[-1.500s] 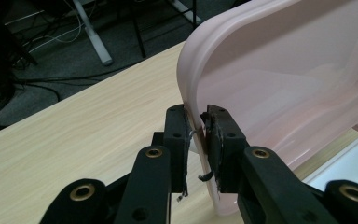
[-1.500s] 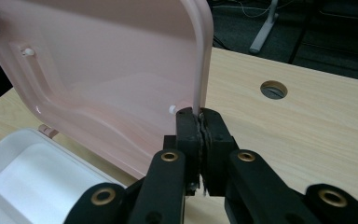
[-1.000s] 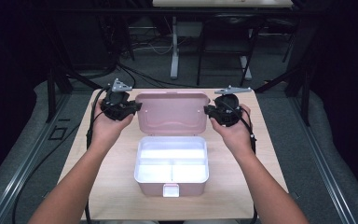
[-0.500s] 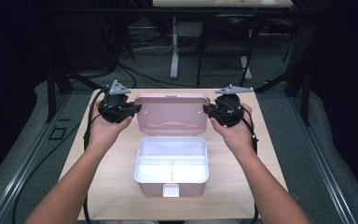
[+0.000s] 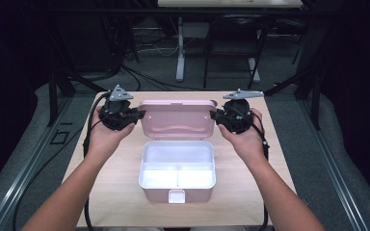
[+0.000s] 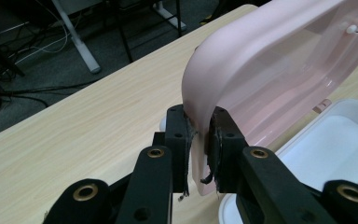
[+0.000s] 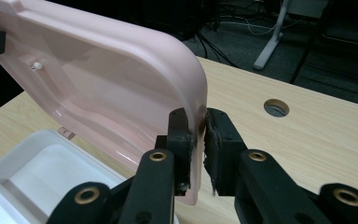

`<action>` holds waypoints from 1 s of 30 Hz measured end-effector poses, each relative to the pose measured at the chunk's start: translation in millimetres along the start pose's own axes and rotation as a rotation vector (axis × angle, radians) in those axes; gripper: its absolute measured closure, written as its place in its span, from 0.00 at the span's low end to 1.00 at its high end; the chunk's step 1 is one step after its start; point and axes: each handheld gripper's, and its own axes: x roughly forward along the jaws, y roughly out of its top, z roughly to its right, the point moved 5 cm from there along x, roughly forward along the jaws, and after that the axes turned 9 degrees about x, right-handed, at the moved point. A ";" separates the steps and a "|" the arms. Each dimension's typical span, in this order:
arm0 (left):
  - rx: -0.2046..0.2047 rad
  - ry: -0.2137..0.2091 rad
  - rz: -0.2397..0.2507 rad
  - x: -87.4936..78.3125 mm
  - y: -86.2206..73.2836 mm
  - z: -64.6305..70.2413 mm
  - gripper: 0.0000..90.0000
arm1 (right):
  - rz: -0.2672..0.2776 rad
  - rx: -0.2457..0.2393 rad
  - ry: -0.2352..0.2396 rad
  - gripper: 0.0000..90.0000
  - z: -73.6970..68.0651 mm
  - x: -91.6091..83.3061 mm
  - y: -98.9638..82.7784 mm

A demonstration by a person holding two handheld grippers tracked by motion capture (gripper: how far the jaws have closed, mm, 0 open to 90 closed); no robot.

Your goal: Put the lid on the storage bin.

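A pink box (image 5: 154, 195) with a white divided inner tray (image 5: 177, 166) sits mid-table. Its pink lid (image 5: 177, 120) stands open, nearly upright at the back. My left gripper (image 5: 138, 115) is shut on the lid's left edge; in the left gripper view the jaws (image 6: 199, 135) pinch the lid's rounded rim (image 6: 279, 70). My right gripper (image 5: 215, 115) is shut on the lid's right edge, and the right gripper view shows the rim (image 7: 112, 84) clamped between its pads (image 7: 196, 135). The tray's compartments look empty.
The box has a small latch tab (image 5: 177, 196) on its front wall. A round cable hole (image 7: 276, 107) lies in the wooden table (image 5: 111, 192) behind the right gripper. Cables trail off the left side. Desk legs (image 5: 179, 53) stand beyond the far edge.
Both grippers have drifted slightly toward the person while holding the lid's edges, and the lid has swung a little forward with them.
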 end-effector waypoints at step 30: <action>0.044 -0.065 0.022 -27.2 -18.4 22.4 0.83 | -0.007 -0.041 0.051 0.86 -12.1 -28.1 -25.0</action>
